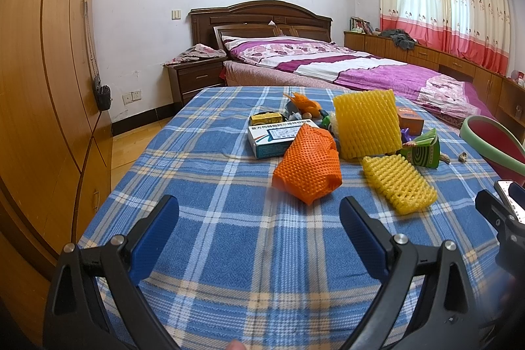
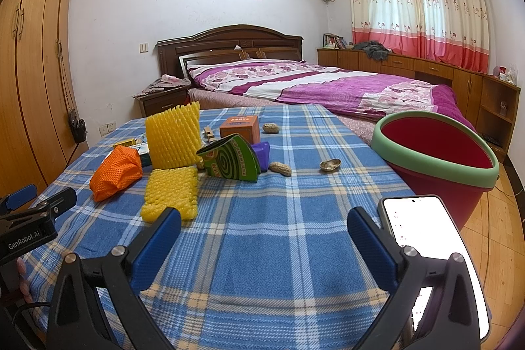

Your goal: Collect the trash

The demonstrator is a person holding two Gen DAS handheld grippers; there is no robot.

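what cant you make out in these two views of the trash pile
- Small items behind the tall yellow net: left wrist view, hidden by the net and the orange net.
- White box print: left wrist view, too small to read, partly covered by the orange net.
- Bin bottom: right wrist view, only the inner wall shows.
- Phone screen: right wrist view, washed out, cut by the edge.

Blue plaid blanket [image 2: 262, 218] holds orange foam net [image 2: 115, 168], yellow foam nets [image 2: 173, 136], beside a red, green-rimmed bin [image 2: 436, 159].
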